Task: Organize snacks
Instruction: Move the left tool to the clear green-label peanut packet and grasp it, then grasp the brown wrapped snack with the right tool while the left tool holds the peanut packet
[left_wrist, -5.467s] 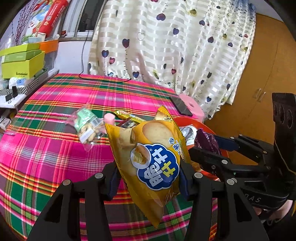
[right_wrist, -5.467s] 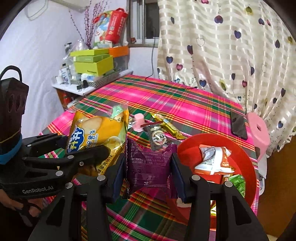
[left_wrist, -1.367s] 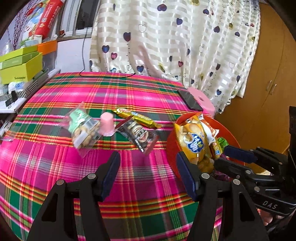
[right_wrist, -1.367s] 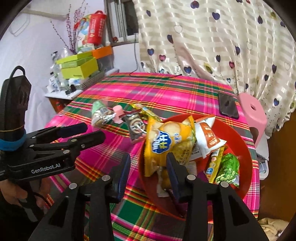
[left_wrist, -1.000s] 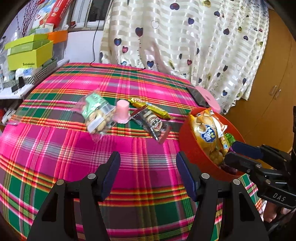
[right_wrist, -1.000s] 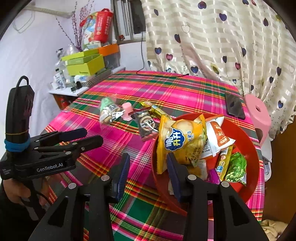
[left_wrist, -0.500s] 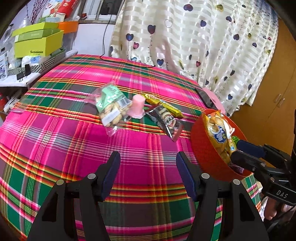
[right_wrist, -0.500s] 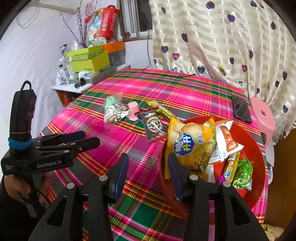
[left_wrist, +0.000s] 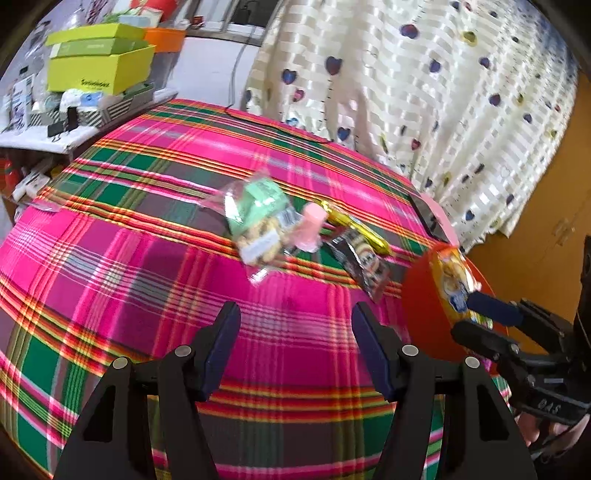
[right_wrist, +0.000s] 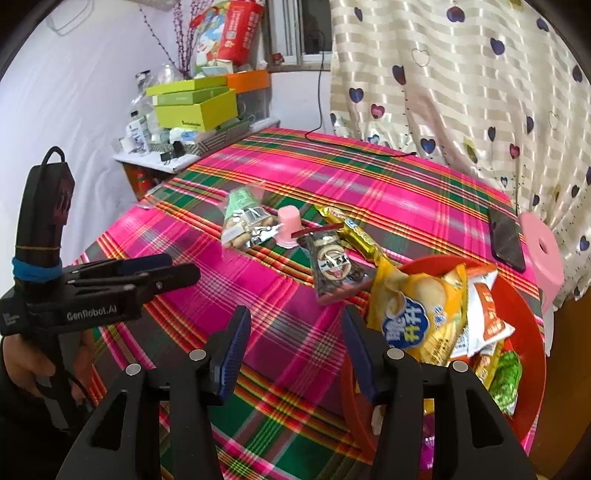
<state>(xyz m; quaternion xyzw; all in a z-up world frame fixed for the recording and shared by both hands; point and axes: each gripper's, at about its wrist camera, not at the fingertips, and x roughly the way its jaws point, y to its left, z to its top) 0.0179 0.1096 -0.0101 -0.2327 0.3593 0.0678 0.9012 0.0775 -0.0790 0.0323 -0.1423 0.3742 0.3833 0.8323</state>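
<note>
A red bowl (right_wrist: 532, 373) at the table's right edge holds a yellow chip bag (right_wrist: 417, 314), an orange-white packet (right_wrist: 487, 314) and a green packet (right_wrist: 511, 380). On the plaid cloth lie a clear green-labelled snack bag (left_wrist: 258, 221), a pink jelly cup (left_wrist: 312, 227), a gold bar (left_wrist: 356, 227) and a dark packet (left_wrist: 364, 266). My left gripper (left_wrist: 295, 332) is open and empty over the cloth in front of them. My right gripper (right_wrist: 295, 336) is open and empty, left of the bowl.
A black phone (right_wrist: 506, 236) lies near the table's far right edge beside a pink stool (right_wrist: 541, 247). A side shelf with yellow-green boxes (right_wrist: 194, 107) stands at the back left. A heart-patterned curtain (right_wrist: 461, 81) hangs behind.
The yellow chip bag and the purple packet left the grippers and now lie in the red bowl. Both grippers have opened and shifted left toward the loose snacks.
</note>
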